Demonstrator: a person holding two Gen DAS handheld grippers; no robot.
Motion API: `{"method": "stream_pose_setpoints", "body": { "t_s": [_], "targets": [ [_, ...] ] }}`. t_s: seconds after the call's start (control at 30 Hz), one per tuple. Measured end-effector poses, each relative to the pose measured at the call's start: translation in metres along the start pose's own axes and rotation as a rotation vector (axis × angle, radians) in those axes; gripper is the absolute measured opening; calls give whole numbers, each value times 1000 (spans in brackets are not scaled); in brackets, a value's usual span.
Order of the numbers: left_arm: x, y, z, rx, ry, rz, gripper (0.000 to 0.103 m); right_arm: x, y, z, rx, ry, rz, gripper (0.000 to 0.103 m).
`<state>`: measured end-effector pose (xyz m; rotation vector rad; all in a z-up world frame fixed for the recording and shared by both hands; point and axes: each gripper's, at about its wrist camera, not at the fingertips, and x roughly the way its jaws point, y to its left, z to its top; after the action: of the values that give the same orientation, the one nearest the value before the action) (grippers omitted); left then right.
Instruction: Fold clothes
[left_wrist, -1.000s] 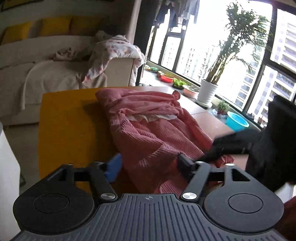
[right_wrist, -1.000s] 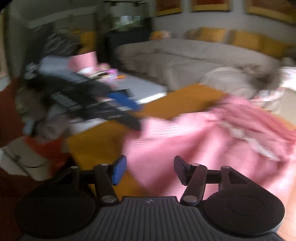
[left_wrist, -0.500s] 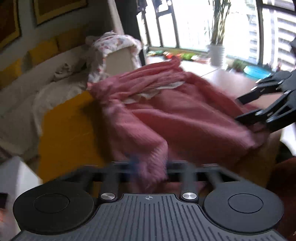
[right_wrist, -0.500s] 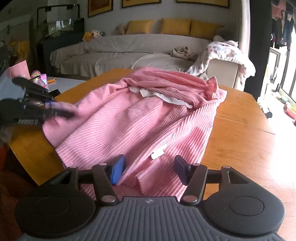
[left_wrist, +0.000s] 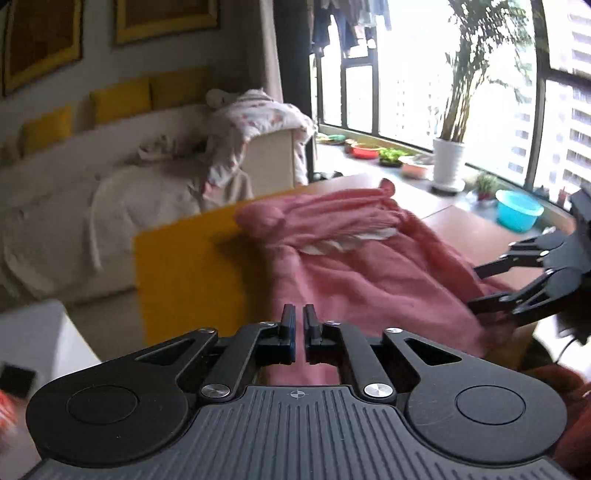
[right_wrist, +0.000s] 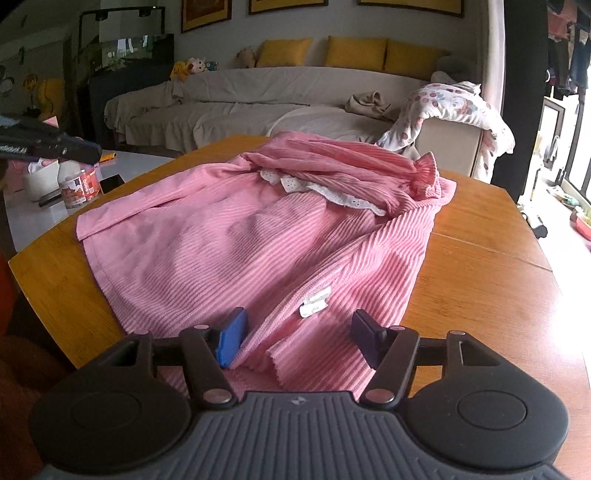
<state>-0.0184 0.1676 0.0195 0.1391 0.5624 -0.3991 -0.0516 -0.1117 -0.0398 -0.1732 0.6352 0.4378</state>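
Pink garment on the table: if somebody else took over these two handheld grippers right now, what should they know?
Left gripper: shut, nothing visibly in it, off to the garment's left.
Right gripper: open, fingers either side of the near hem.
Pink garment: rumpled on the wooden table, lace trim at the far end.
Done: no neat fold yet.
Left: flatten it, then fold.

Wooden table (right_wrist: 480, 258), pink garment (right_wrist: 240, 251) (rumpled)
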Motion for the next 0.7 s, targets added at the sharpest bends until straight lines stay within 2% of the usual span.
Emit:
{"method": "stream_pose_setpoints", "body": {
  "t_s": [0.03, 0.07, 0.1, 0.2, 0.27, 0.33, 0.37, 0.4, 0.43, 0.47, 0.57, 0.67, 0.7],
  "targets": [
    [1, 0, -4, -36, 6, -12, 28, 0, 0, 0, 1, -1, -1, 63],
    [4, -1, -9, -67, 14, -11, 61, 0, 0, -1, 6, -4, 0, 64],
    [8, -5, -15, -68, 18, 18, 82, -1, 0, -2, 11, -7, 1, 64],
    [18, -15, -33, -70, 31, 101, 85, 1, -2, -2, 14, -11, 0, 65],
    [26, -19, -40, -42, 58, 121, 85, 0, -1, -2, 12, -10, 1, 66],
    [34, -23, -45, -8, 86, 140, 84, 0, -1, -3, 15, -12, 2, 66],
    [37, -24, -47, 11, 97, 149, 72, 0, -1, -4, 18, -16, 1, 67],
    [38, -24, -48, 34, 98, 157, 44, 0, -1, -5, 21, -20, -1, 67],
    [40, -23, -49, 54, 99, 165, 32, 0, -1, -5, 23, -24, -1, 68],
    [39, -21, -47, 61, 100, 171, 11, 0, -1, -6, 25, -27, -2, 68],
    [29, -15, -30, 70, 65, 160, 8, 0, -2, -7, 25, -33, 0, 69],
    [16, -21, -9, 31, 6, -3, 8, 0, -1, -7, 25, -35, 2, 69],
    [19, -26, -7, 17, 12, -55, 8, 0, -1, -7, 25, -34, 2, 70]
  ]
}}
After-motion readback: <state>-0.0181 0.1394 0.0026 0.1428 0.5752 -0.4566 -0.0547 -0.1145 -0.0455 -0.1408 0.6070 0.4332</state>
